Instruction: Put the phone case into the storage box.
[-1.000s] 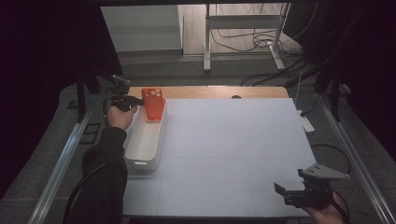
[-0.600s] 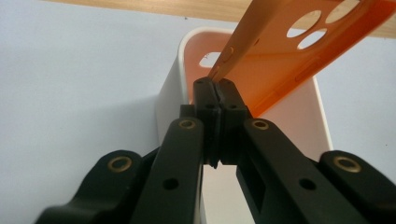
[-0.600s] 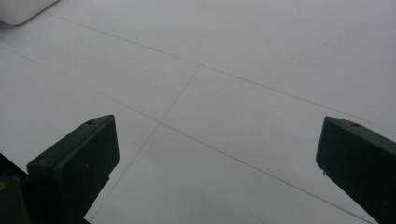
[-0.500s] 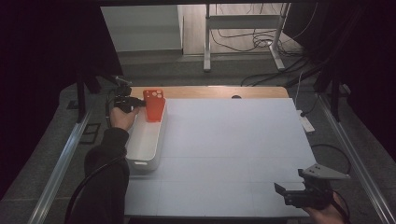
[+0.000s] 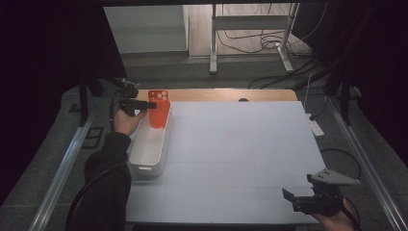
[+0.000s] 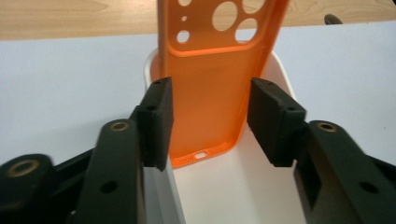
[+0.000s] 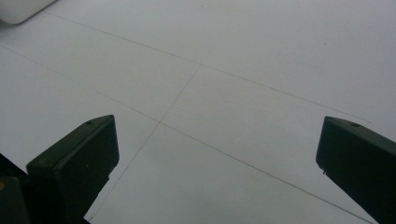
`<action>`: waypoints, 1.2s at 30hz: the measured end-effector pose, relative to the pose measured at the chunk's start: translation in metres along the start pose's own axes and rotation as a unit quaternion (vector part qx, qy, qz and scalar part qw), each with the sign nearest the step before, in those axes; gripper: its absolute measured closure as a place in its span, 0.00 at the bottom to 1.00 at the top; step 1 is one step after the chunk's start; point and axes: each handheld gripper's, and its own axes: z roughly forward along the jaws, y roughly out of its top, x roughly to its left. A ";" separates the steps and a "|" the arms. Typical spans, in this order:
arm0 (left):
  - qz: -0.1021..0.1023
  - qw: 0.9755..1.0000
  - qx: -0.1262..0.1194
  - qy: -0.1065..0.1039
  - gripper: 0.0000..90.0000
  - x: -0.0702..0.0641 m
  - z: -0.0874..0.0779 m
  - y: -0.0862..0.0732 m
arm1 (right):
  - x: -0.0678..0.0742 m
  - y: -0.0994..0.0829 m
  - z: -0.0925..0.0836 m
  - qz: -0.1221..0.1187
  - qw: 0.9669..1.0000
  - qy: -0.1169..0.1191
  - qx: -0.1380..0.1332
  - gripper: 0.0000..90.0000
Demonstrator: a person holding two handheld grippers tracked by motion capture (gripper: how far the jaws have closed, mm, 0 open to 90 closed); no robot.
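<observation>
An orange phone case (image 5: 159,113) stands upright in the far end of a white bin (image 5: 146,159), camera holes at the top. My left gripper (image 5: 151,104) reaches in level from the left. In the left gripper view the case (image 6: 210,70) stands between the two black pads (image 6: 156,121), which sit just off its edges. The jaws have just been opening, and the left gripper (image 6: 208,93) is open around the case. My right gripper (image 5: 288,197) rests near the table's front right corner. It (image 7: 215,135) is open wide over the white mat, with nothing between its fingers.
A white mat (image 5: 240,144) covers most of the table, with a strip of wood (image 5: 216,95) bare at the far edge. The bin lies along the mat's left side, and its corner (image 7: 18,9) shows in the right gripper view. Metal rails run down both sides.
The orange case sits slightly lower in the bin's far end than before. Both hands have stayed where they were.
</observation>
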 end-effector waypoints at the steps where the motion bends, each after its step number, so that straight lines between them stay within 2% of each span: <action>1: 0.006 1.000 0.000 0.000 0.51 0.000 -0.001 0.000 | 0.000 0.000 0.000 0.000 1.000 0.000 0.000 0.00; 9: 0.046 0.999 -0.010 0.000 0.30 -0.005 -0.011 -0.003 | 0.000 0.000 0.000 -0.001 1.000 -0.001 0.000 0.00; 15: 0.071 0.997 -0.020 -0.016 0.17 -0.009 -0.022 -0.009 | 0.000 0.000 0.000 0.000 1.000 -0.002 0.001 0.00; 24: 0.105 0.994 -0.021 -0.027 0.08 -0.019 -0.036 -0.019 | 0.000 0.001 0.000 0.001 1.000 -0.002 0.003 0.00; 33: 0.125 0.991 -0.027 -0.032 0.04 -0.024 -0.044 -0.031 | 0.000 0.001 0.001 0.003 1.000 -0.003 0.005 0.00; 36: 0.137 0.990 -0.030 -0.031 0.03 -0.027 -0.047 -0.035 | 0.001 0.001 0.001 0.003 1.000 -0.003 0.005 0.00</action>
